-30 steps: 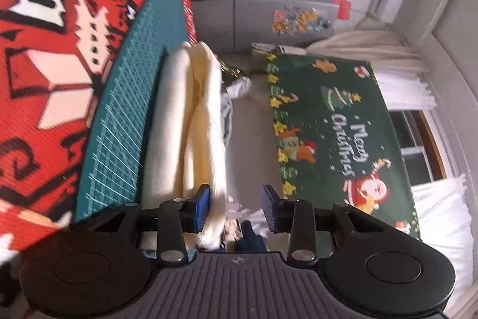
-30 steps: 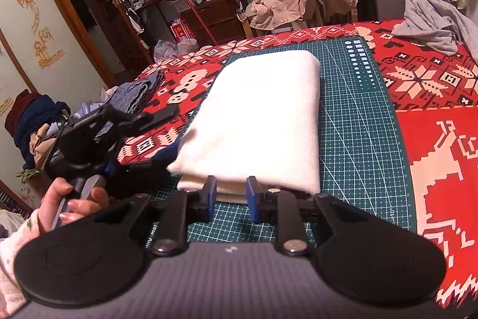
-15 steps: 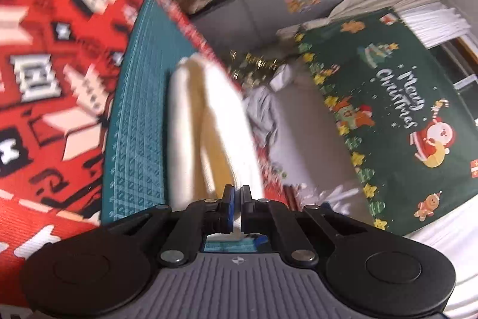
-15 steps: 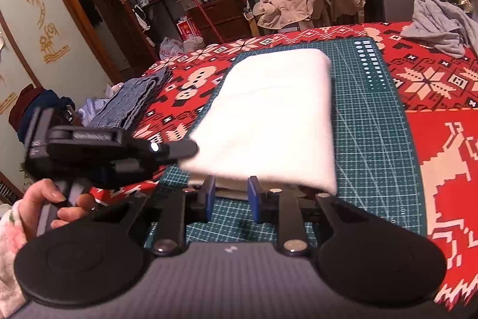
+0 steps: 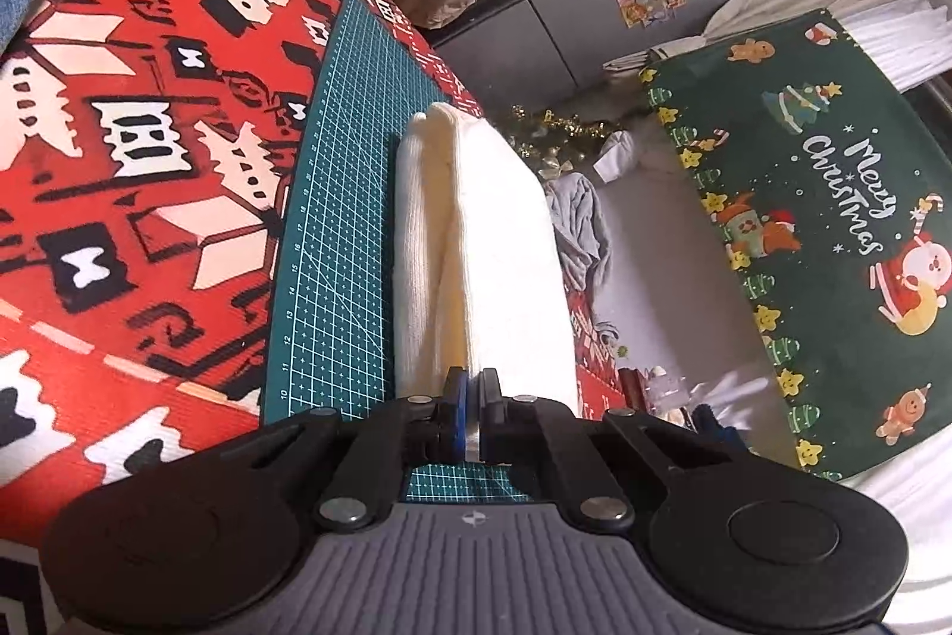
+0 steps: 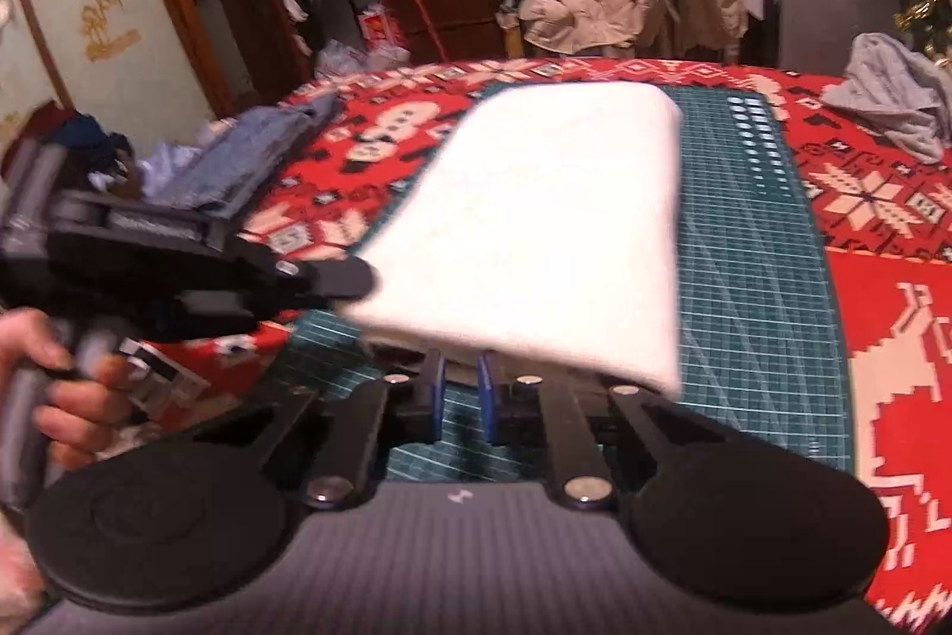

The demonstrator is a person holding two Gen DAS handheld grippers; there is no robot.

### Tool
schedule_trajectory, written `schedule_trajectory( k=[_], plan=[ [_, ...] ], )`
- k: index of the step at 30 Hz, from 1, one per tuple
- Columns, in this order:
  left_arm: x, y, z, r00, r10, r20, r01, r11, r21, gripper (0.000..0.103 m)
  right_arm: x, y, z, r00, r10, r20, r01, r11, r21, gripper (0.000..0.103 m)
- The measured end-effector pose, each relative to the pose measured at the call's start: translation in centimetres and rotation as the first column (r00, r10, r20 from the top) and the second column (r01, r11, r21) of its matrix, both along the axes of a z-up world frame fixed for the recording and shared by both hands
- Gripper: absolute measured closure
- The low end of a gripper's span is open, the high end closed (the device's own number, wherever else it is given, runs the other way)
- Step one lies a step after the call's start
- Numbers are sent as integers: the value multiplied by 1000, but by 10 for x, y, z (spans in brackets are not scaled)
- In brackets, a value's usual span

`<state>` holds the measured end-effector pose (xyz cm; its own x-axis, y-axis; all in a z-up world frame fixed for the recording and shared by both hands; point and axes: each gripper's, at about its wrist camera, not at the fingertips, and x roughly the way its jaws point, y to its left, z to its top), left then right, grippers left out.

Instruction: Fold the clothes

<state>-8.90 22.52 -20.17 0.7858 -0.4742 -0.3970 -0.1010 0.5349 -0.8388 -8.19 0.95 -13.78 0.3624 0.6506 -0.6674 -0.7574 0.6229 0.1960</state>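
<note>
Red patterned tablecloth (image 5: 149, 171) covers the table, green cutting mat (image 5: 339, 230) on top, and the folded cream garment (image 5: 488, 266) lies along the mat, its near end lifted. My left gripper (image 5: 470, 412) is pinched on the near-left corner of that garment — a thin sliver of cloth shows between the pads, so the bite looks shallow. My right gripper (image 6: 461, 397) has its jaws just narrowing under the near edge; a gap remains between the pads and I cannot tell whether any cloth sits in it, the edge being blurred. Main risk as I judge it: lifting with one side truly held and the other not, so the stack splays open and the layers slide apart. Second: the thin left pinch slipping free under the garment's weight. Smaller worry — dragging the far end across the mat and skewing the fold.
</note>
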Motion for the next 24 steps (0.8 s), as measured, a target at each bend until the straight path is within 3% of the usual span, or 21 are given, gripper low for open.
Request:
schedule_trajectory(
  k=[5, 10, 14, 18, 24],
  plan=[
    [4, -6, 2, 1000, -8, -12, 9, 1000, 21, 99, 14, -22, -4, 996, -88, -32, 88, 996, -7, 94],
    [2, -10, 13, 1000, -10, -14, 11, 995, 98, 98, 16, -46, 2, 993, -103, -55, 103, 995, 7, 94],
    [0, -10, 27, 1000, 4, -10, -3, 989, 149, 82, 19, -63, 14, 992, -110, -59, 112, 993, 36, 93],
    [11, -2, 42, 1000, 25, 1, -25, 985, 169, 79, 28, -81, 31, 989, -144, -28, 145, 988, 58, 93],
    [70, 15, 55, 999, 30, 18, -33, 985, 172, 67, 62, -93, 46, 977, -212, -22, 213, 971, 109, 92]
  ],
)
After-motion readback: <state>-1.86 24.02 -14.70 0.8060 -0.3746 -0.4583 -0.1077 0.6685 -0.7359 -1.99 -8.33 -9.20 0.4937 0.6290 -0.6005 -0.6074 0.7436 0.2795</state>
